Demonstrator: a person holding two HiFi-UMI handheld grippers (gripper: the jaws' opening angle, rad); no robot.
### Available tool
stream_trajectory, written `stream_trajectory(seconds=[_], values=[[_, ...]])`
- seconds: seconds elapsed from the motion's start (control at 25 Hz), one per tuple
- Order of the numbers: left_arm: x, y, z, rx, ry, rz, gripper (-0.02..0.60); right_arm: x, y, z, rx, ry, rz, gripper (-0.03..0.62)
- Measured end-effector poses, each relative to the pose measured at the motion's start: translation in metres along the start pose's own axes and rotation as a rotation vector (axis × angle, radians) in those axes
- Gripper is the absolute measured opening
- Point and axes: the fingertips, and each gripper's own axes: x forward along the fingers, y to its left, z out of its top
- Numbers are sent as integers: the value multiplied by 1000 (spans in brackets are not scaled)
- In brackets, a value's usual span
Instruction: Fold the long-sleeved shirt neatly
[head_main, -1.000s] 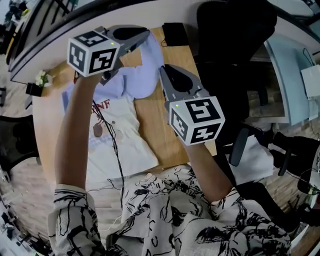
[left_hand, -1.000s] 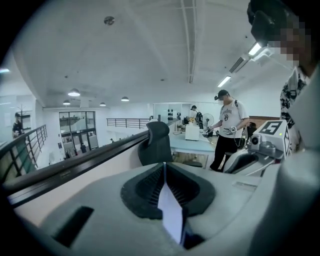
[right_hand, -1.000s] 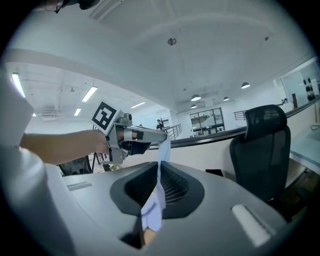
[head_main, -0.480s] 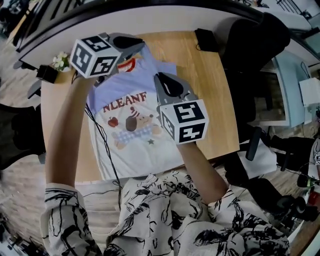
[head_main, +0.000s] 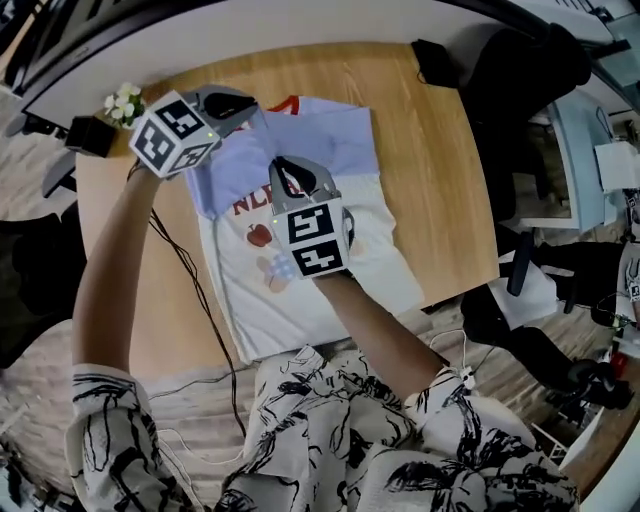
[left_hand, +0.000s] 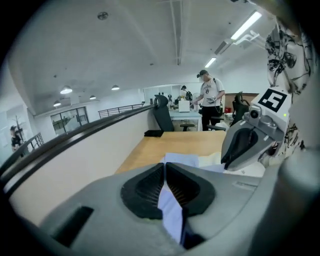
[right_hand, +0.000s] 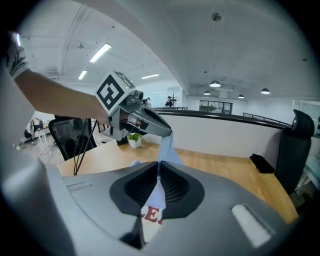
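Over the wooden table (head_main: 440, 170), the left hand-held gripper (head_main: 252, 108) and right hand-held gripper (head_main: 287, 166) each pinch the shirt (head_main: 330, 290) tight.

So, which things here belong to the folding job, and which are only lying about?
Job: shirt, pinched by left gripper and right gripper; table under it.
Lying about: small plant, flat black item, office chair.

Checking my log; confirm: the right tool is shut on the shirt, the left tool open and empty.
Wrong on the left tool: the left gripper view shows it shut on the shirt too, not open and empty. The right tool is as stated.
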Motion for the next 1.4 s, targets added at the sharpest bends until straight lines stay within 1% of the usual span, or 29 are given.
stream_trajectory(seconds=[0.12,0.24,0.32,0.4,0.48,0.68,0.8,0.84,0.92,0.96,1.0,1.04,1.16,1.24,1.28,1.32,1.4], values=[[-2,7,-44,-36,19,-20,25,26,22,-17,-43,40,17,29],[-3,9,-86,-82,29,-4,25,47,45,-40,-80,100,46,31],[-2,13,-114,-68,62,19,26,64,59,-54,-103,138,61,31],[1,15,-140,-33,120,35,25,81,71,-68,-125,179,78,32],[3,17,-164,-15,178,42,25,97,82,-81,-140,214,99,34],[6,21,-216,-17,268,45,26,126,102,-113,-140,289,143,37],[12,24,-232,-10,305,55,29,139,113,-126,-126,328,170,46],[13,25,-235,-16,308,56,32,142,118,-128,-116,337,193,52],[13,29,-241,-28,318,56,51,147,133,-132,-81,351,263,107],[11,31,-244,-33,326,57,73,148,140,-133,-62,354,303,136],[9,33,-248,-43,331,63,111,148,147,-134,-48,355,342,165],[5,36,-251,-61,328,72,144,147,151,-135,-39,355,375,191],[-11,45,-252,-157,277,116,179,141,161,-135,5,337,458,242],[-25,45,-247,-204,239,147,219,136,169,-127,48,296,521,288],[-32,44,-242,-220,215,169,226,132,173,-120,55,269,559,299],[-41,44,-236,-236,184,201,230,126,177,-112,48,244,601,307],[-65,43,-222,-275,109,293,230,109,186,-99,11,206,677,313]])
